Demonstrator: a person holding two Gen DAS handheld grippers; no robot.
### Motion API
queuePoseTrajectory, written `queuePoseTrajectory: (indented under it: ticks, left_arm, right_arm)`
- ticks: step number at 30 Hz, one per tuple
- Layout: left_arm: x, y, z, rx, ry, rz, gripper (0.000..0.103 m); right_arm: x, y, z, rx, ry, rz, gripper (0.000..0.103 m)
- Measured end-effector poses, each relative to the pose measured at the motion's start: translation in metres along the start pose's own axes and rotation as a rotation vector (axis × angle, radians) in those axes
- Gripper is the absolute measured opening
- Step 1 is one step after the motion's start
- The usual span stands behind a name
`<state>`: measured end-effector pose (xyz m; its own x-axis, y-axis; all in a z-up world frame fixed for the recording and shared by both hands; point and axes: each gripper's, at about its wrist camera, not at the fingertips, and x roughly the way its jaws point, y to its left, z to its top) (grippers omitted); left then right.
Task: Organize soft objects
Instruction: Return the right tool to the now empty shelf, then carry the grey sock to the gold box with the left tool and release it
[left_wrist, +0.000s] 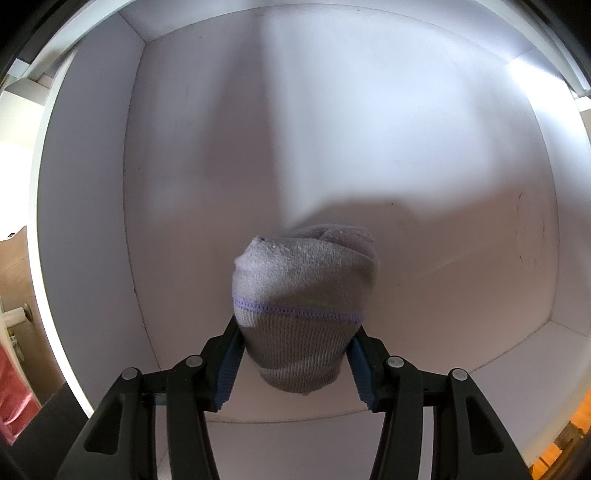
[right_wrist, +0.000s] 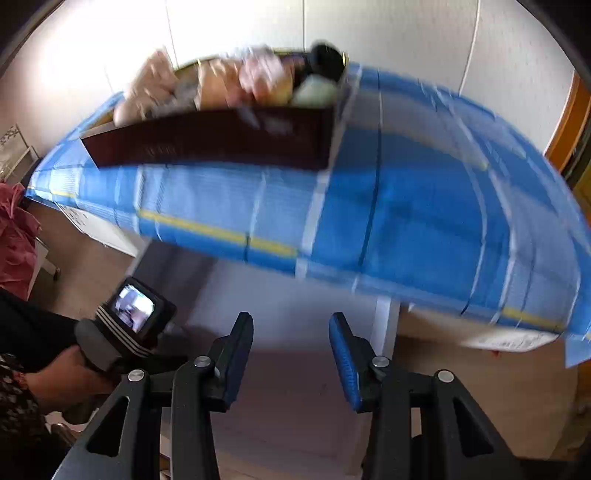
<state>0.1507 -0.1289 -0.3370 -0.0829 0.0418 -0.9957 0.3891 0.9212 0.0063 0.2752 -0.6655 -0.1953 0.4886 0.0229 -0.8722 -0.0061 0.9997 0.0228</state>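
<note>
In the left wrist view, my left gripper (left_wrist: 295, 326) is shut on a rolled grey sock (left_wrist: 303, 288) with a thin purple stripe. Its blue pads press both sides of the ribbed cuff. The sock hangs inside a white box (left_wrist: 92, 221), just above its bare bottom. In the blurred right wrist view, my right gripper (right_wrist: 291, 321) stands open with nothing between its fingers. It is above the floor, in front of a table with a blue checked cloth (right_wrist: 424, 206). On the table, a dark box (right_wrist: 221, 140) holds several soft toys and rolled items (right_wrist: 229, 81).
At the lower left of the right wrist view, a hand (right_wrist: 70, 373) grips the other device, whose small screen (right_wrist: 133, 308) is lit. A pink cloth (right_wrist: 14, 240) lies at the left edge. White wall panels rise behind the table. An orange door frame (right_wrist: 569, 122) stands at the right.
</note>
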Motion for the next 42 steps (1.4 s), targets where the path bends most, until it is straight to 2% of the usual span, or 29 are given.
queuePoseTrajectory:
  ticks: [5,11,16,20,26,35,39,42]
  left_arm:
    - [-0.002,0.005,0.005,-0.009,-0.005,-0.019,0.052]
    - [-0.007,0.021,0.002,-0.026,-0.014,-0.047,0.051]
    - [-0.027,0.036,0.001,-0.061,-0.049,-0.087,0.051]
    - [-0.042,0.048,0.000,-0.088,-0.068,-0.106,0.050]
    - [-0.080,0.058,-0.004,-0.087,-0.142,-0.140,0.050]
    - [-0.159,0.049,-0.021,0.059,-0.283,-0.148,0.050]
    - [-0.193,0.039,-0.035,0.146,-0.336,-0.129,0.050]
    - [-0.216,0.037,-0.040,0.167,-0.359,-0.143,0.050]
  right_arm:
    - [0.036,-0.006,-0.014,0.036,0.093,-0.003,0.043]
    - [0.080,-0.018,-0.032,0.146,0.225,0.026,0.043]
    - [0.111,-0.025,-0.049,0.204,0.351,0.024,0.043]
    - [0.129,-0.034,-0.065,0.244,0.415,0.002,0.043]
    - [0.141,-0.041,-0.078,0.283,0.469,0.011,0.043]
    - [0.140,-0.040,-0.087,0.281,0.483,0.026,0.043]
    - [0.144,-0.032,-0.078,0.279,0.486,0.030,0.043]
    - [0.145,-0.035,-0.072,0.279,0.488,0.033,0.043]
